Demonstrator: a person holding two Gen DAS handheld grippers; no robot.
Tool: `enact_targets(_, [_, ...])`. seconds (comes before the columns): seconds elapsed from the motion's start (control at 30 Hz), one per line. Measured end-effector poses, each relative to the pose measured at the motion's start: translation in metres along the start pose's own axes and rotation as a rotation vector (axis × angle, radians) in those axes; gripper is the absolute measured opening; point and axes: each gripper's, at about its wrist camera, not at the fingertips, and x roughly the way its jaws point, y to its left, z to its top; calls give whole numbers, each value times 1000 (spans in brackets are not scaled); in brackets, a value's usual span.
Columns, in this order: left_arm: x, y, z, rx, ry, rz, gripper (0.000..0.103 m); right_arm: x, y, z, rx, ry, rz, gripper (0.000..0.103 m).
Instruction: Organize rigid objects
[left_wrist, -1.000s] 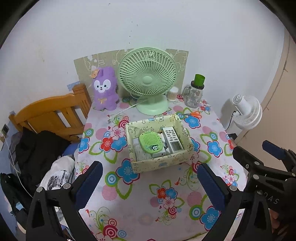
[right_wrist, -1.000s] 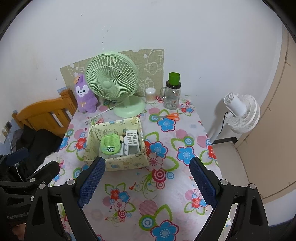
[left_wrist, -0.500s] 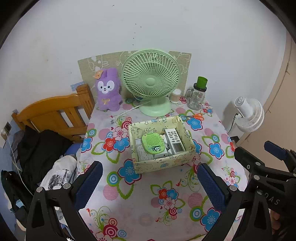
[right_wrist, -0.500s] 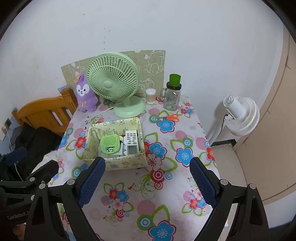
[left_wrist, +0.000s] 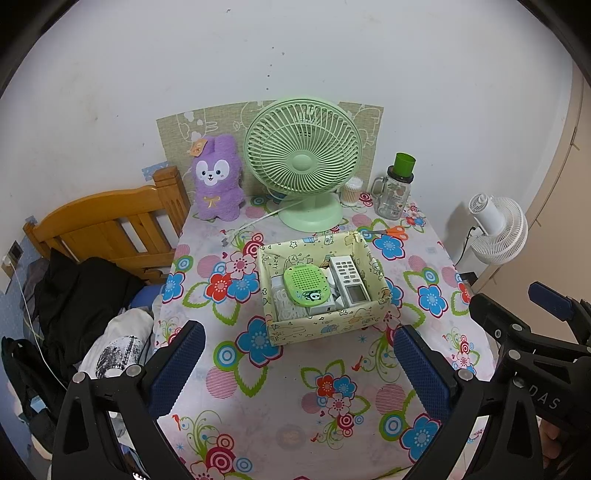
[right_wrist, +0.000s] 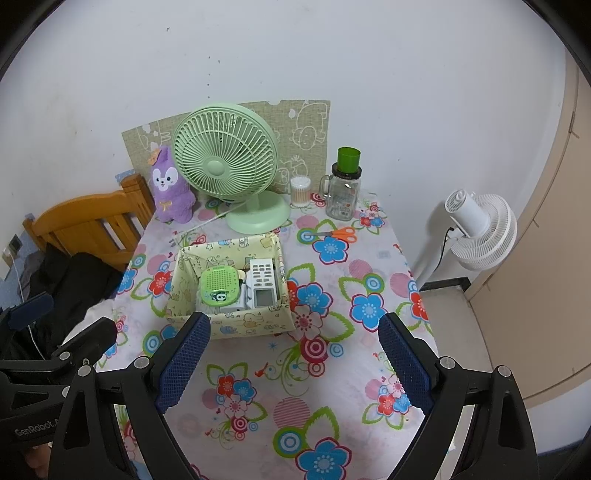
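A pale yellow patterned box (left_wrist: 325, 325) (right_wrist: 243, 325) stands mid-table on the flowered cloth. In it lie a green round-cornered device (left_wrist: 304, 284) (right_wrist: 218, 282), a white remote with a small screen (left_wrist: 349, 278) (right_wrist: 263, 282) and white items underneath. Orange-handled scissors (left_wrist: 393, 232) (right_wrist: 338, 233) lie behind the box to the right. My left gripper (left_wrist: 295, 369) is open and empty, above the table's near edge. My right gripper (right_wrist: 295, 363) is open and empty, also near the front edge; it shows at the right of the left wrist view (left_wrist: 524, 321).
At the back stand a green desk fan (left_wrist: 303, 162) (right_wrist: 225, 155), a purple plush rabbit (left_wrist: 218, 177), a cotton swab jar (right_wrist: 300, 191) and a glass mug with a green lid (left_wrist: 397, 188) (right_wrist: 343, 188). A wooden bed frame (left_wrist: 107, 225) is left, a white floor fan (right_wrist: 480, 229) right.
Both grippers have drawn back and up from the table, so the box and fan look smaller and farther. Nothing on the table has moved.
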Motion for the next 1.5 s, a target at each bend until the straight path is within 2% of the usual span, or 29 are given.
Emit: enact_targets(1.5, [7, -7, 2, 11, 4, 10, 103, 6, -4, -2, 35, 16, 3, 94])
